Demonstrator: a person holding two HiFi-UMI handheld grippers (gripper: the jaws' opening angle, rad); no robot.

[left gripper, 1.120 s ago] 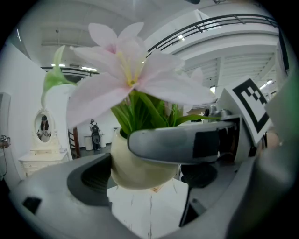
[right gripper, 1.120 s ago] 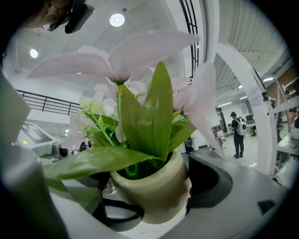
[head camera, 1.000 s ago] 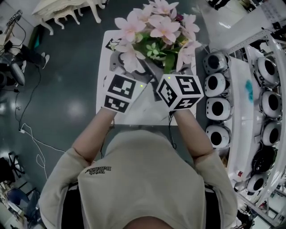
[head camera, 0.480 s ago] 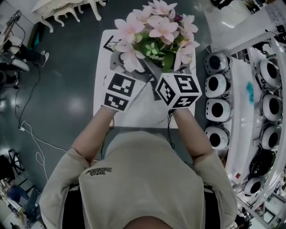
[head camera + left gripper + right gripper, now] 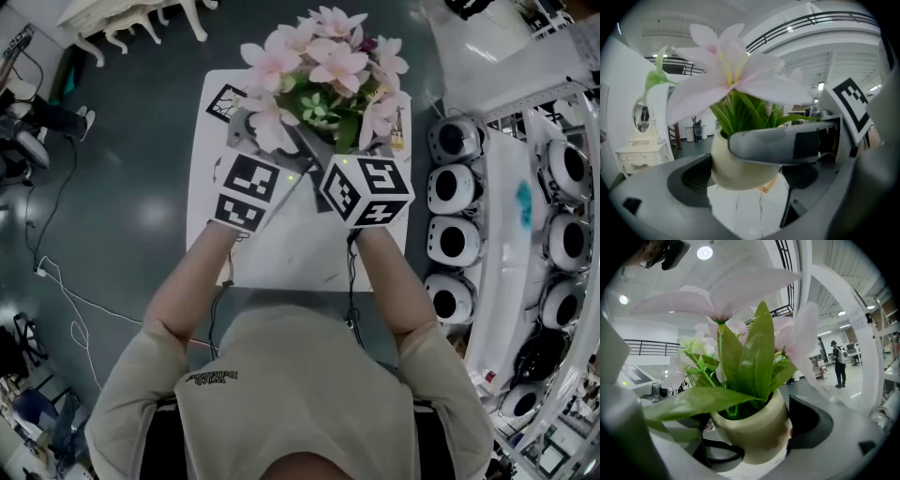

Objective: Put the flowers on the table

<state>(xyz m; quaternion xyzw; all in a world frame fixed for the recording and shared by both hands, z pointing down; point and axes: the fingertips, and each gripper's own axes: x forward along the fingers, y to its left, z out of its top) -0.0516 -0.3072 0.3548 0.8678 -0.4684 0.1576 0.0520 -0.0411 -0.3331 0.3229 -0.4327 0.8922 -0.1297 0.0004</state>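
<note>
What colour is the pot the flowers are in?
The pot is cream. The right gripper view shows it best.

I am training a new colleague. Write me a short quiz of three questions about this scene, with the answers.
1. True or false: only the right claw grips the cream pot.
2. The flowers are: A red, B pink, C blue?
3. Fill in: the surface below the pot is a white ____.
Key: 1 false, the left claw grips it too; 2 B; 3 table.

Two grippers (a left gripper [image 5: 743,161] and a right gripper [image 5: 752,434]), one pot of flowers [image 5: 323,70], one table [image 5: 281,246]
</note>
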